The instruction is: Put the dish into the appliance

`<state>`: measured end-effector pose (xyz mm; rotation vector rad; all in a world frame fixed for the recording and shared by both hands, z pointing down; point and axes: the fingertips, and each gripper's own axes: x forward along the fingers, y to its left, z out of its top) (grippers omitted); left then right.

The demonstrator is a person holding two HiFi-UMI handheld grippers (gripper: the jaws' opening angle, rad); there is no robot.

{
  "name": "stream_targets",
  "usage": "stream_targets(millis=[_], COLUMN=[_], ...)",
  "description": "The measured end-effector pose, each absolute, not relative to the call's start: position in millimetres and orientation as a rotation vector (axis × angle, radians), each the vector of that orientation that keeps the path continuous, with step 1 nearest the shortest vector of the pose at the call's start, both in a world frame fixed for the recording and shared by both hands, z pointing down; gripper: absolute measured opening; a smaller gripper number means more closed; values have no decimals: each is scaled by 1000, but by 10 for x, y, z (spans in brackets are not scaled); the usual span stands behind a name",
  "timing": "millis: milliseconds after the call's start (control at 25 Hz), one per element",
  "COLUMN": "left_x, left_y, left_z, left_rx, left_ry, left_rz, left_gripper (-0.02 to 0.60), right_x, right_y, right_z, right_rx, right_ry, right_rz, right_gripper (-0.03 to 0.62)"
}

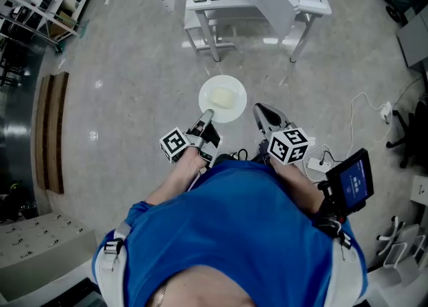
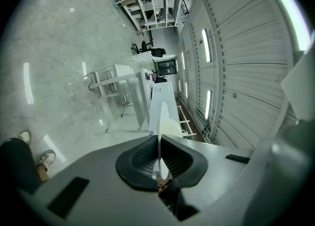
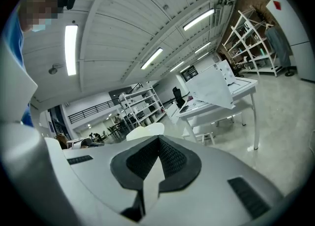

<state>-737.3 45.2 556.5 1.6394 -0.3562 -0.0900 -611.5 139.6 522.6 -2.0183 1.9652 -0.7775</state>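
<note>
**Holding the dish by its near rim**

Left gripper [image 1: 206, 118] is clamped on the near edge of the round white plate [image 1: 223, 98], which sticks out level, straight ahead over the floor. Right gripper [image 1: 263, 112] sits just right of it, jaws together and empty. Can't spot the appliance anywhere.

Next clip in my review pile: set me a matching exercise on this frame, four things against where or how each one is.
Things
1. plate
2. left gripper
3. white table
4. small screen

Places or states
A. lit blue, low at the head view's right
B. stands on the floor, beyond the plate
C. tongs shut on the plate's near rim
D. carried above the floor, a pale lump on it

Pairs: 1-D, 2-C, 3-B, 4-A
</note>
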Motion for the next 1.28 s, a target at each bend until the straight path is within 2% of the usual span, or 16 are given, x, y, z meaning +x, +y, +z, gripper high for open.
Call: stream_targets(millis=[320, 640, 1280], left_x=[-7292, -7029, -5673], left_y=[594, 715, 1402], left_z=[5643, 5636, 5519], left_rx=[1631, 1647, 1675], left_ry=[-291, -272, -214], left_rz=[-30, -4, 22], left_gripper=[15, 15, 15], right_x=[-6135, -5858, -4607], right_y=[1643, 1833, 2624], right_z=[5338, 5331, 5283], right_rx=[-2101, -2123, -2137], right_ry=[1866, 1805, 1716], right_rz=[-788, -755, -715], right_gripper=[0, 0, 0])
